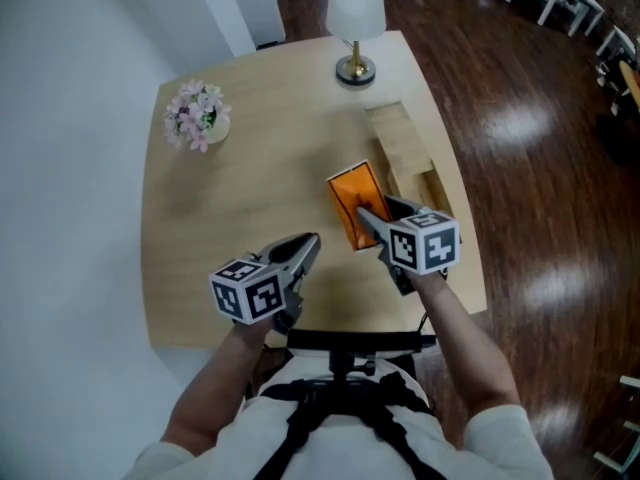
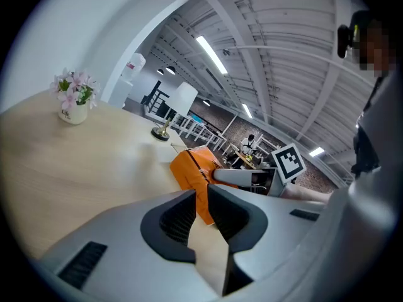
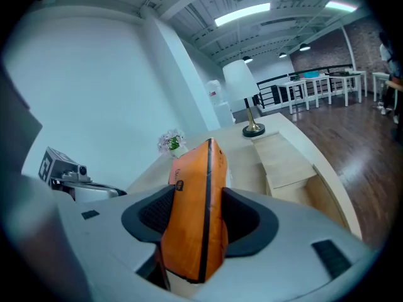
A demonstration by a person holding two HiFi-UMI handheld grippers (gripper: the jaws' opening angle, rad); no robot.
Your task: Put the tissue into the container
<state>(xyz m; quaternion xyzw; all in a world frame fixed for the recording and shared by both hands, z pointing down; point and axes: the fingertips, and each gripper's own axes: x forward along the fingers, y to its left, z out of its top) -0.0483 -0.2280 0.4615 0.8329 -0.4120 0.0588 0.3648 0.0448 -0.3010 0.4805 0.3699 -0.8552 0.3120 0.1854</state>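
the right gripper (image 3: 200,216) is closed on the tissue pack (image 3: 192,168): both pads press its broad orange faces, and the pack stands on edge between them, its dark seam facing the camera and its upper end rising well past the jaw tips. the left gripper (image 2: 200,203) holds nothing; its jaws stand only a narrow gap apart, with bare table (image 1: 260,168) showing through.

in the head view the pack sits tilted at the right gripper's tips, just beside the near, open end of the wooden container (image 1: 400,143), not yet inside it. whether its lower edge clears the tabletop i cannot tell. the left gripper hangs over the near part of the table, apart from both pack and container.

the pack looks light and soft, a wrapped wad of paper that should give under the pads rather than resist. its wrapper appears smooth, so it may slide or swing in the grip if held near one end. the present hold, across the flat faces and low on the pack, seems sound; a firmer squeeze should do no harm, since nothing here looks breakable.

farther off, a white lamp (image 1: 355,13) stands beyond the container at the table's far edge, and a small pot of pink flowers (image 1: 198,116) sits near the far left corner.
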